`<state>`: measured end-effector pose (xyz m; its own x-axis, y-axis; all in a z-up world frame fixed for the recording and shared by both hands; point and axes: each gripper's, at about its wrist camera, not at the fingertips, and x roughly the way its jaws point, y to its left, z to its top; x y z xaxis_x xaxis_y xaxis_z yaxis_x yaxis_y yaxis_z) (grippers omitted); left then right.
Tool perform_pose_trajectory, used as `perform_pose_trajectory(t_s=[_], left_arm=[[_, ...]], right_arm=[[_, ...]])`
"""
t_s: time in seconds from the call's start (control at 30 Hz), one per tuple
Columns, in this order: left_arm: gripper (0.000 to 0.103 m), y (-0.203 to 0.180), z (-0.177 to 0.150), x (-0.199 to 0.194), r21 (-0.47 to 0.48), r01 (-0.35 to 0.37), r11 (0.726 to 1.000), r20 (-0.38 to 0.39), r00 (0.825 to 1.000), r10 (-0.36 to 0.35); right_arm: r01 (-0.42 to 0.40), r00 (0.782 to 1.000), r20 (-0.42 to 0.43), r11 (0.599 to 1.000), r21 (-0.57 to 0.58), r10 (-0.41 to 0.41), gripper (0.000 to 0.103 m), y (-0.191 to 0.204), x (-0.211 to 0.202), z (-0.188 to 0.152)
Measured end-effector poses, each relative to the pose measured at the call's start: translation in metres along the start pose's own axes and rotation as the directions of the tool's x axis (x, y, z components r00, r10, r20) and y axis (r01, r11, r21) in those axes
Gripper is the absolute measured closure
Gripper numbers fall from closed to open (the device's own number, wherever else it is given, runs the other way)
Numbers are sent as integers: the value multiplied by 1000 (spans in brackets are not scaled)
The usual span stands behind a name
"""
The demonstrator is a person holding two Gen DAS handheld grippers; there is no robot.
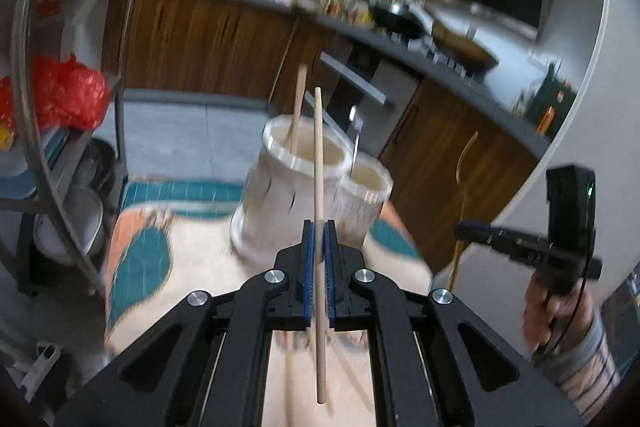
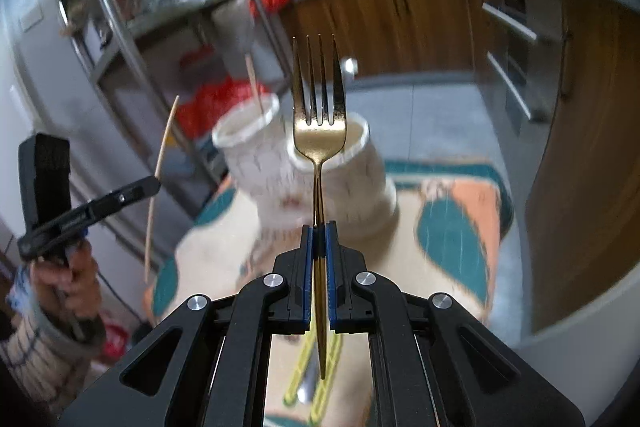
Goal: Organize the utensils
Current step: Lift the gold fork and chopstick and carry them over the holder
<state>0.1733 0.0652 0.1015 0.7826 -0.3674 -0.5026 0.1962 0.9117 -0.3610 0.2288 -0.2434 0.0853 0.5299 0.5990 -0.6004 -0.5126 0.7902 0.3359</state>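
My left gripper (image 1: 319,227) is shut on a wooden chopstick (image 1: 319,155) that stands upright between the blue pads. My right gripper (image 2: 319,227) is shut on a gold fork (image 2: 319,115), tines up. Two white holders stand side by side on the patterned mat: a larger one (image 1: 292,195) with a wooden utensil (image 1: 298,107) in it, and a smaller one (image 1: 360,203) with a metal handle sticking out. In the right wrist view the larger holder (image 2: 252,163) is at left and the smaller holder (image 2: 360,187) is behind the fork. Both grippers hang above and in front of the holders.
A metal shelf rack (image 1: 72,107) with red bags and steel bowls stands at left. Wooden kitchen cabinets (image 1: 208,43) and a counter run behind. The other gripper (image 1: 520,239) with its fork shows at right, held by a hand (image 1: 560,311). More utensils lie on the mat (image 2: 452,227) below.
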Motion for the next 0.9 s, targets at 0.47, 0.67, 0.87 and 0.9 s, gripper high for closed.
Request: perform_pose_trajectory(t_s=[0.47,0.67,0.87,0.9], left_arm=[[99,-21,63,26,79,-27,997,277,961,4],[99,-22,86,45,97,-58,994,343,939,21],[99,-19,92,65,102,-103,989,391,919,56],[99,-17,92,68,103,-105,989,392,918,57]], right_arm=[[3,982,186,997,-73,11,96,25,8,61],[0,970,242,996,-92,23,96,30,12,88],[31,954,298,995,-90,-3,96,31,20,105],[46,950,312,995,-90,-16,96,31,23,107]])
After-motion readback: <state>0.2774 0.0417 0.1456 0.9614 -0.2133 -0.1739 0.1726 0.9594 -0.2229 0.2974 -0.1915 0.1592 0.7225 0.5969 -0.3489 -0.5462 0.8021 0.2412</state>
